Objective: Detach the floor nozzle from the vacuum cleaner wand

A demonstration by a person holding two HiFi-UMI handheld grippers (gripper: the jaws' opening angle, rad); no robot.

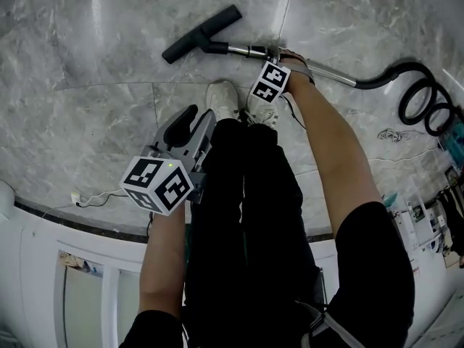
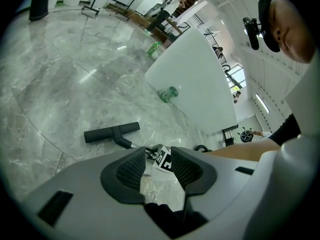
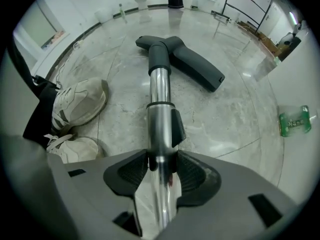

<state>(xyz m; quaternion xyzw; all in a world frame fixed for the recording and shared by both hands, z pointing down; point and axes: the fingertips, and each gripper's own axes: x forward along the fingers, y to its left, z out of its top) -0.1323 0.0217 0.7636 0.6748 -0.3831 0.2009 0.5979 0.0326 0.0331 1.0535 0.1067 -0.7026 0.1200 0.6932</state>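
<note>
The black floor nozzle lies flat on the marble floor, joined to the chrome wand by a dark neck. In the right gripper view the wand runs straight up from between my jaws to the nozzle. My right gripper points down over the wand, just behind a black clip. It is open, a pad on either side of the tube. My left gripper hangs open near my left knee with nothing between its pads. From there the nozzle lies further out on the floor.
The black hose coils at the right end of the wand. My white shoes stand just short of the wand. A green bottle lies on the floor to the right. A white cable lies by the wall's base at the left.
</note>
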